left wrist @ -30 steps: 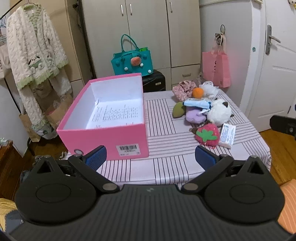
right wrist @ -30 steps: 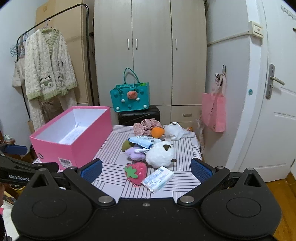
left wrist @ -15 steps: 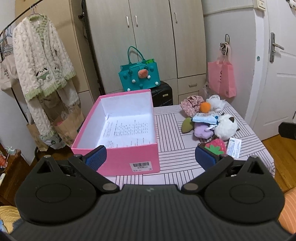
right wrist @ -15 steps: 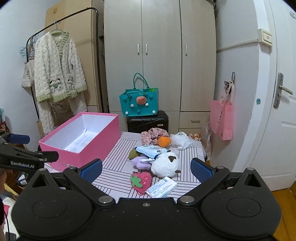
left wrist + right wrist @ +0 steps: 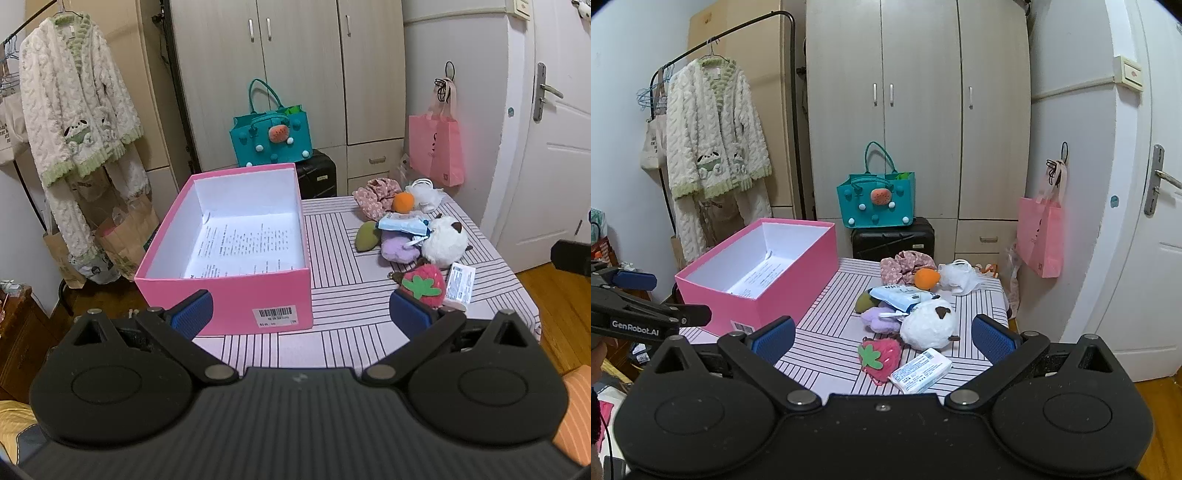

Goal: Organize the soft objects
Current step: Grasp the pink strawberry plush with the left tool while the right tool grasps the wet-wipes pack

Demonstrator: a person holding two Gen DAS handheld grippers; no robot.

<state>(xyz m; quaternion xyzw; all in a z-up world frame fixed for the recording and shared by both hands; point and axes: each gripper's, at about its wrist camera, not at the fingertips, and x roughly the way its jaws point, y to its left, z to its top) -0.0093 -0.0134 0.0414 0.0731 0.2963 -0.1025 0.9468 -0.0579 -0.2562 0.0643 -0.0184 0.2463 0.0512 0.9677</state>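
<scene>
Both tools have drawn back and risen over the last second: the desk (image 5: 354, 306) sits lower and further off in each view than it did, and more of the wardrobe and door shows. The left tool (image 5: 299, 314) hangs over the near edge with its jaws wide apart and empty; the right tool (image 5: 882, 334) is likewise spread wide and holds nothing. I take that as a stepping back to size things up, so nothing is sorted yet. The pink box (image 5: 236, 240) stands on the left of the desk, open upward, its long axis running near to far, only a printed sheet inside. The soft toys lie heaped on the right, well apart from it: the strawberry (image 5: 881, 356) nearest, the white plush (image 5: 929, 325) just behind.
</scene>
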